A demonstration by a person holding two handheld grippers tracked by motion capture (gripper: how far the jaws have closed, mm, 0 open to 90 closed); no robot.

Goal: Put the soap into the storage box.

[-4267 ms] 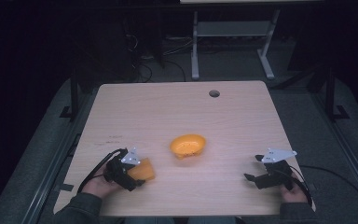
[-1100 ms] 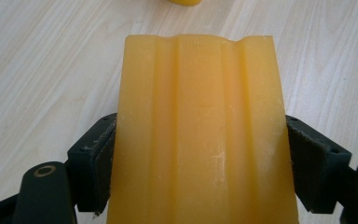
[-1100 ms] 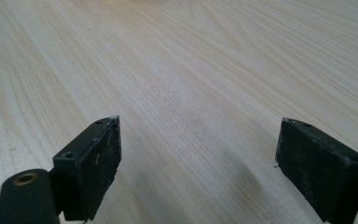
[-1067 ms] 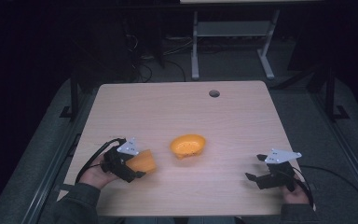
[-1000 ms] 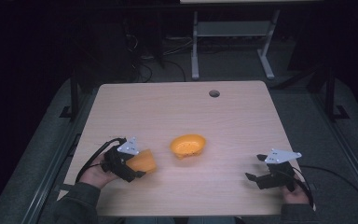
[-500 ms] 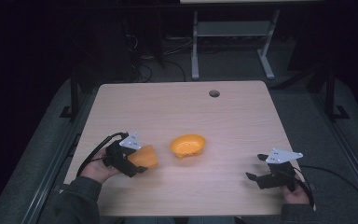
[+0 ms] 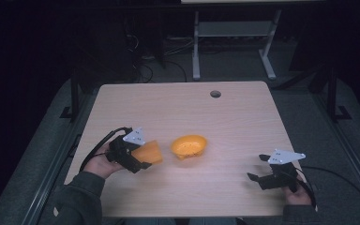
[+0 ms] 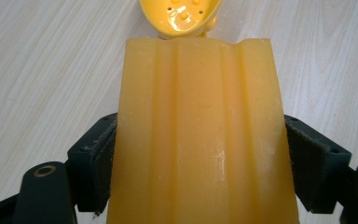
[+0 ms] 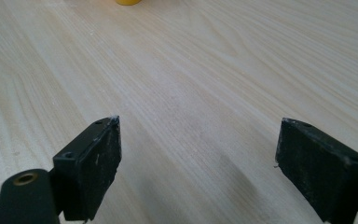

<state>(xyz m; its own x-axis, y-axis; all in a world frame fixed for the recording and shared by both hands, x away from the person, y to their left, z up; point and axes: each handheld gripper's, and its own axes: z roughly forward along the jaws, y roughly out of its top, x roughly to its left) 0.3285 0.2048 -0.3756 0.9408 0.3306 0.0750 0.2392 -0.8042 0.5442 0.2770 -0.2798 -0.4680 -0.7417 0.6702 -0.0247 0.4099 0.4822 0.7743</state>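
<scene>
My left gripper (image 7: 138,159) is shut on a ridged orange slab (image 7: 149,153), which it holds just above the table at the front left. In the left gripper view the slab (image 8: 199,135) runs between both jaws and points at a small orange bowl (image 8: 181,16) with holes in its bottom. That bowl (image 7: 189,146) sits near the table's middle, just right of the slab. My right gripper (image 7: 258,173) rests at the front right, open, with bare wood between its jaws (image 9: 198,140).
The light wooden table (image 7: 187,112) has a round cable hole (image 7: 215,93) near its far edge. A grey metal stand (image 7: 229,37) is on the dark floor behind. The gripper cables trail off the table's left and right sides.
My left gripper has carried the slab a little away from me and to the right, closer to the bowl. The right gripper has hardly moved.
</scene>
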